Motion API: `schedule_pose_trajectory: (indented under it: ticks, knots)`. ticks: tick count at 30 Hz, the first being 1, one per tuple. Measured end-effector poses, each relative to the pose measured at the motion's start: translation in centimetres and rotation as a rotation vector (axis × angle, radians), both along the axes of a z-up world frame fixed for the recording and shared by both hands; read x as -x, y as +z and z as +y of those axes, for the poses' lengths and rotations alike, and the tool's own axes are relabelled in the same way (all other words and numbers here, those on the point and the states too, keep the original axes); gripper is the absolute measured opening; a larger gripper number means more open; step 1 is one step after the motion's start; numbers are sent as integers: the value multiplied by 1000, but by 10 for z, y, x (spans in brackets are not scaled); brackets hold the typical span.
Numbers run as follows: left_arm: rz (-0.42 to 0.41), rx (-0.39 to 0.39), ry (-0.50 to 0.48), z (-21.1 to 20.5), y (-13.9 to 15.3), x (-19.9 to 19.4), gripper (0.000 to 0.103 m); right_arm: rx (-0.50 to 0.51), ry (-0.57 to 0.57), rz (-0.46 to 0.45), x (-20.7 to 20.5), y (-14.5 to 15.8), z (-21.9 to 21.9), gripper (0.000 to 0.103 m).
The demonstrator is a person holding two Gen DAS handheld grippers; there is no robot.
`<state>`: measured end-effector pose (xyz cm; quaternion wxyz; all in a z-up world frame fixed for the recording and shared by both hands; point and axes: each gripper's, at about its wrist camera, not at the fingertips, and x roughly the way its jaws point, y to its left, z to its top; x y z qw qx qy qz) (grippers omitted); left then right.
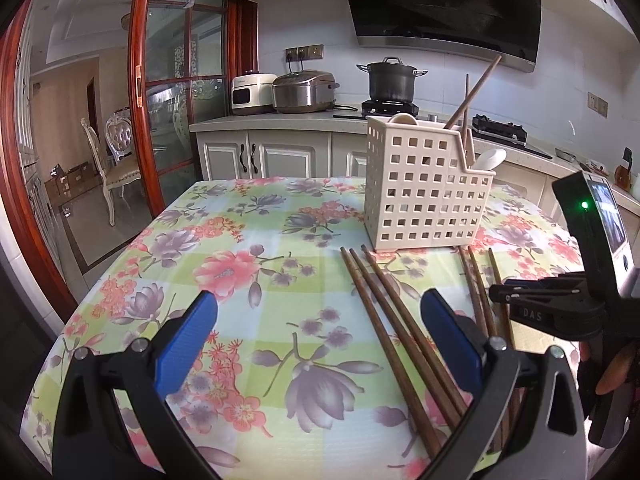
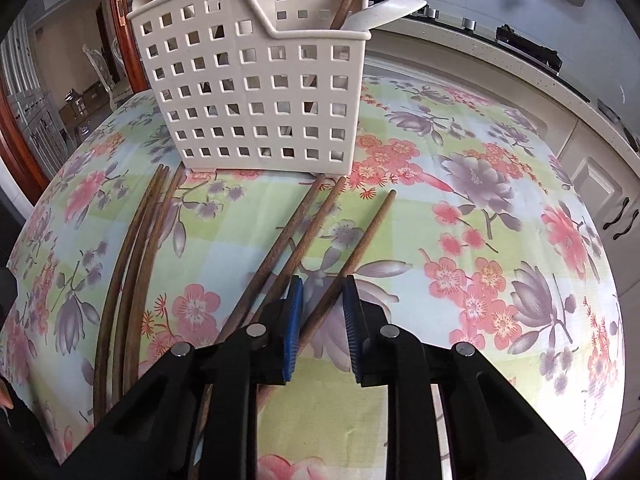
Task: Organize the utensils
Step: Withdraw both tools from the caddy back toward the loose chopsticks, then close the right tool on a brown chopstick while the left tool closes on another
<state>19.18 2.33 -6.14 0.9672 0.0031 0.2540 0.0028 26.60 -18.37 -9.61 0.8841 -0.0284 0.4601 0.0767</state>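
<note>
I am holding the right hand-held gripper point(image 2: 322, 312) low over the near part of the desk point(image 2: 500, 208), its blue pads narrowed around one wooden chopstick point(image 2: 360, 240); a sliver of gap shows on each side, so I judge they are not yet pinching it. Two more chopsticks point(image 2: 288, 232) are lying just to its left, all three pointing toward the far edge. In the left wrist view, my left hand-held gripper point(image 1: 320, 340) is hanging wide open and holding nothing, over the near edge, with three further chopsticks point(image 1: 384, 312) lying beside its right finger. Farther off, near the middle of the desk, a cream perforated basket point(image 2: 256, 92) is standing upright, already carrying a couple of chopsticks and a pale spoon point(image 2: 384, 10). By my judgement the sorting is partly done: six dark brown, slender sticks are still waiting on the floral cloth.
</note>
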Motion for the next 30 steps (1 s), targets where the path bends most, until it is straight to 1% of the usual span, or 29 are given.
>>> schedule_pose_trajectory:
  ticks: [3,6,8,10,16,22,25,28,30]
  knots:
    - [0,1,5,1,0,0,99,-12,41,0,-1,0,-2,14]
    - [2,7,10,3,0,0,99,-54,111,5,2,0,-8,9]
    - [4,9,13,4,-1,-1,99,-67,155,9,6,1,-12,8]
    - [5,9,11,3,-1,-1,99,-68,173,11,10,1,-14,8]
    - [18,-8,-2,-2,-3,-3,99,-62,169,28,8,1,-11,9]
    - [52,-3,-11,-2,-7,-8,99,-5,173,26,-2,1,-1,10]
    - [90,0,-12,0,-8,-15,98,20,171,21,-8,1,3,11]
    - [141,4,-11,2,-10,-26,98,9,158,18,-12,0,0,10]
    - [186,9,-6,4,-12,-37,97,18,152,4,-10,0,0,8]
